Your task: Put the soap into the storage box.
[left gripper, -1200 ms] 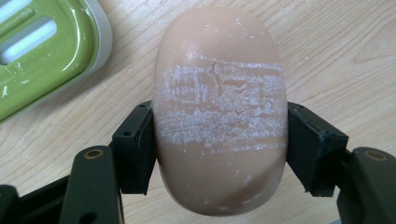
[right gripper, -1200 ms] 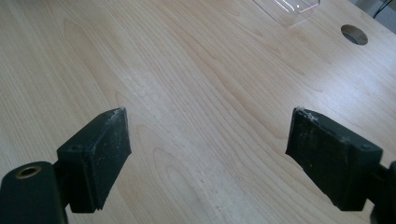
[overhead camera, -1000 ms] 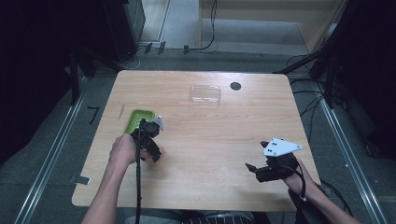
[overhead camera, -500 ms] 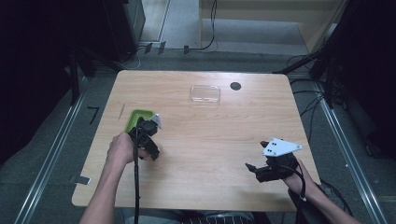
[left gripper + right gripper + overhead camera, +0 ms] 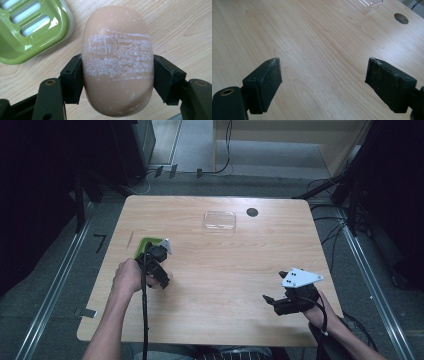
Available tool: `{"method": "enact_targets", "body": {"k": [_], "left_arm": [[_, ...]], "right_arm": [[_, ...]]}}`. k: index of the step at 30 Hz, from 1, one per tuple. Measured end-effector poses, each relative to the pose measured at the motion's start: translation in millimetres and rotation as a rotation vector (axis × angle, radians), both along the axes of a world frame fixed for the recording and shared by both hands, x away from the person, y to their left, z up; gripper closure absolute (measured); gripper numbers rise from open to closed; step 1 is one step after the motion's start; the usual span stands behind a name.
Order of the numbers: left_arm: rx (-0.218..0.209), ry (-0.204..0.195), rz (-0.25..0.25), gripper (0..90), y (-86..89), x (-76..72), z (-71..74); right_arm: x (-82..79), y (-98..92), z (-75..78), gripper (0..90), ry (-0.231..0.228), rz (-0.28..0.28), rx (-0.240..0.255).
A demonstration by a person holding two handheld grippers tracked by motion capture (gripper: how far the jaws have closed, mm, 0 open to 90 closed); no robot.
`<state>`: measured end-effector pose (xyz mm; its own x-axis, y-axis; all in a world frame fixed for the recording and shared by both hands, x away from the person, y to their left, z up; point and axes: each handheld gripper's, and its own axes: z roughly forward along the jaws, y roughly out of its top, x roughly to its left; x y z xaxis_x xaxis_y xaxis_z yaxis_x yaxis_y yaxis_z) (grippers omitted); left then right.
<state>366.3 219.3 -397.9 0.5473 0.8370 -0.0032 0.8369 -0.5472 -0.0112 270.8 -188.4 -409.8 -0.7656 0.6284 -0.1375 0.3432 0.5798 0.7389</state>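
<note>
Right gripper (image 5: pixel 280 301): held low near the front right corner of the pale wooden table (image 5: pixel 240 255), jaws spread wide with nothing between them; in the right gripper view bare wood is seen between the pads (image 5: pixel 265 80), which carry a whitish residue.

Left gripper (image 5: pixel 117 77): clenched across the middle of a smooth, oval, peach-coloured bar of soap (image 5: pixel 117 62), a black pad pressed against each long side; it is placed toward the left edge of the table, about midway from front to back.

Soap: gripped between the left jaws just beside the dish, not in it; whether it rests on the wood or is lifted clear cannot be told. A scuffed white band is seen across its upper face.

Slip risk: the bar is rounded and probably slick, so it could be squeezed out forward or backward if the clamp is tightened or tilted.

Green slotted plastic soap dish (image 5: pixel 30 27): set just beyond the soap, near the left edge; its raised rim could be clipped and the dish pushed if the bar is carried over too low.

Clear rectangular plastic lid or tray (image 5: pixel 220 220): lying near the far edge, beside a dark round hole (image 5: pixel 252 212) in the tabletop; well apart from both grippers, so little danger is judged there.
</note>
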Motion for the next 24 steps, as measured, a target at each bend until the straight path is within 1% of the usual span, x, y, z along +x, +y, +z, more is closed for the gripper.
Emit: {"method": "enact_targets", "body": {"k": [8, 14, 20, 22, 24], "left_arm": [[-0.005, -0.002, 0.000, 34.3, 1.8, 3.6, 4.4], [-0.001, -0.019, 0.001, 34.4, 3.2, 6.2, 9.8], [-0.007, -0.035, 0.011, 34.4, 5.9, 9.7, 13.8], [-0.013, -0.035, 0.016, 34.4, 6.9, 10.5, 14.1], [-0.008, -0.032, 0.014, 34.3, 7.8, 11.7, 14.2]], "right_arm": [[0.0, 0.0, 0.0, 13.6, 0.001, -0.002, 0.000], [0.0, 0.0, 0.0, 13.6, 0.000, 0.000, 0.000], [0.0, 0.0, 0.1, 13.6, 0.000, 0.000, 0.000], [0.0, -0.1, 0.0, 13.6, 0.000, 0.000, 0.001], [0.0, -0.2, 0.0, 13.6, 0.001, 0.000, 0.000]]}}
